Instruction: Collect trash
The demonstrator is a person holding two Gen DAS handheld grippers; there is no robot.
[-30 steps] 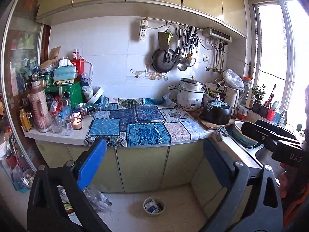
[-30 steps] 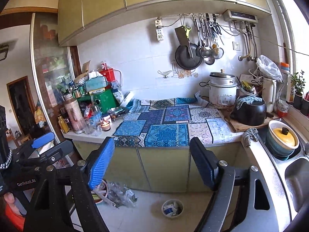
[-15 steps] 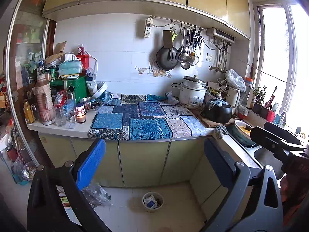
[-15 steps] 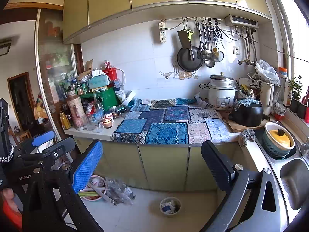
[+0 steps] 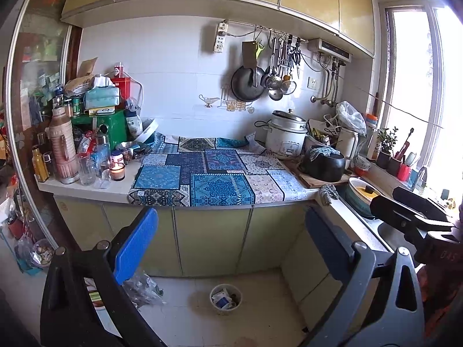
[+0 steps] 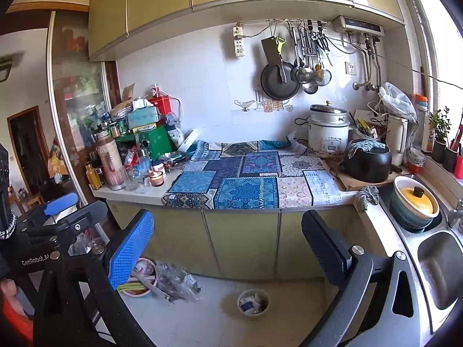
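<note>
On the floor in front of the counter cabinets stands a small round bin point(image 5: 225, 300) point(image 6: 252, 301) holding paper and wrapper scraps. Left of it lies a crumpled clear plastic bag point(image 5: 144, 286) point(image 6: 176, 282) beside a pink bowl point(image 6: 141, 277) of scraps. My left gripper point(image 5: 231, 245) is open and holds nothing, well above and short of the bin. My right gripper point(image 6: 228, 248) is wide open and also holds nothing. Each gripper shows at the edge of the other's view: the right gripper point(image 5: 385, 199), the left gripper point(image 6: 72, 209).
A counter with a blue patchwork cloth point(image 5: 208, 179) spans the middle. Bottles, jars and a lit candle point(image 5: 117, 170) crowd its left end. A rice cooker point(image 5: 286, 134) and black pot point(image 5: 322, 164) stand at the right. A steel sink point(image 6: 437, 260) runs along the right.
The right gripper's jaws spread wider during the first half second, then held. Both views drifted only slightly; nothing was picked up.
</note>
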